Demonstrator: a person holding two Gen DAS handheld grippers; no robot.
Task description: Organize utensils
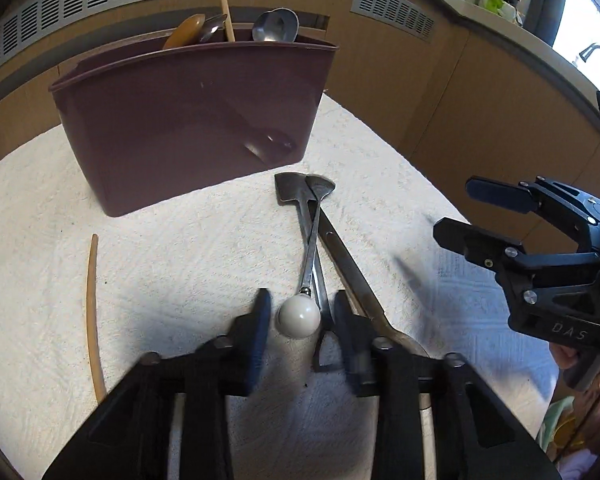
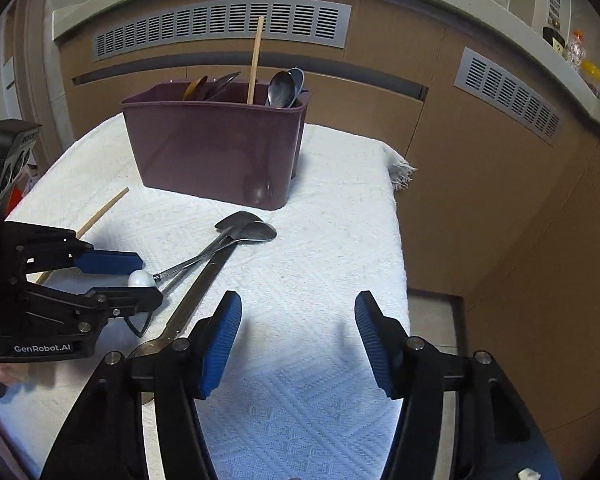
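**Left hand-held gripper around ball-handled spoon, right one spread and empty**

The left hand-held gripper is lowered over the white cloth covering the desk. Its jaws are partly parted, and the white ball at the end of a spoon is bracketed between them; contact between the pads and the ball cannot be told. In the right wrist view the same left hand-held gripper is seen with the ball between its blue-padded fingers.

The right hand-held gripper is held wide apart above the cloth, nothing between the pads.

Three metal utensils are lying crossed on the cloth: the ball-handled spoon, a second flat-headed one beneath it, and a long flat-handled piece just beside, running under the left gripper's right finger. A wooden stick is lying apart on the left.

A maroon bin is standing upright at the back of the cloth, with spoons and a wooden stick upright inside it.
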